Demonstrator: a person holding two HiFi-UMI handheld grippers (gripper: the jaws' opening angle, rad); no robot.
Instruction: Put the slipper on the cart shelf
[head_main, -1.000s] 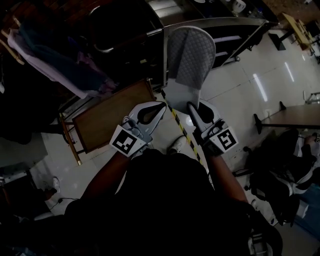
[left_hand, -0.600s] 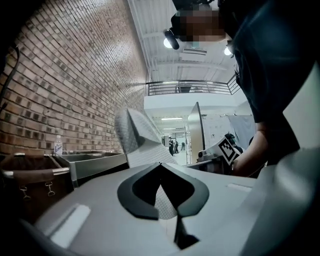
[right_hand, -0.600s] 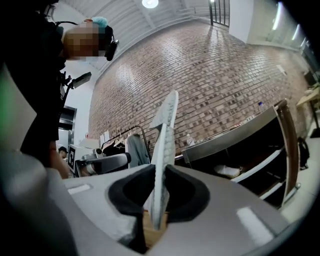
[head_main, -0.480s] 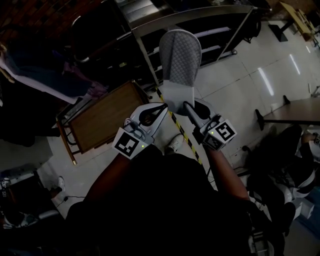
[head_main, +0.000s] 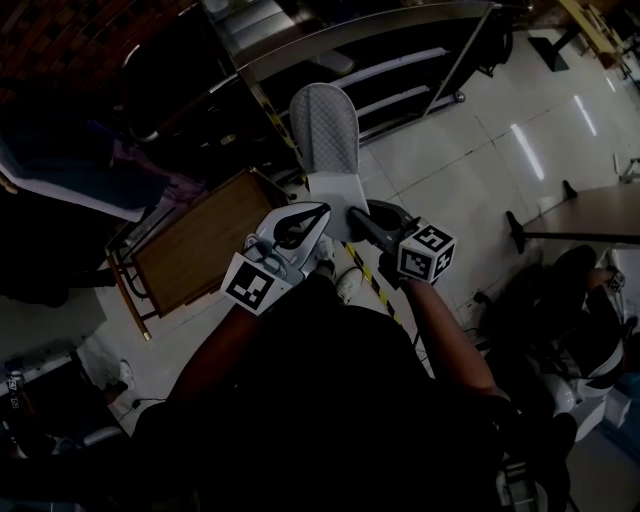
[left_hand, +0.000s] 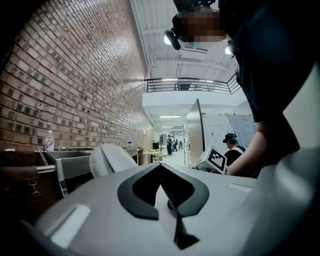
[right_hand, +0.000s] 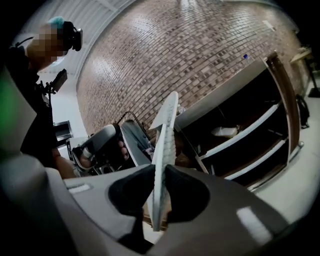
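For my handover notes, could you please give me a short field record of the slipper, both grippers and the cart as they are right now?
slipper: grey, held in the air near the cart, on no shelf yet
right gripper: shut on the slipper's heel end
left gripper: jaws together, nothing between them
cart: metal, open shelves just beyond the slipper
task status: slipper not yet placed

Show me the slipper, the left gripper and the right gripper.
slipper (head_main: 325, 125), head view, quilted toe end
left gripper (head_main: 322, 212), head view, at its tips
right gripper (right_hand: 160, 172), right gripper view, between its tips
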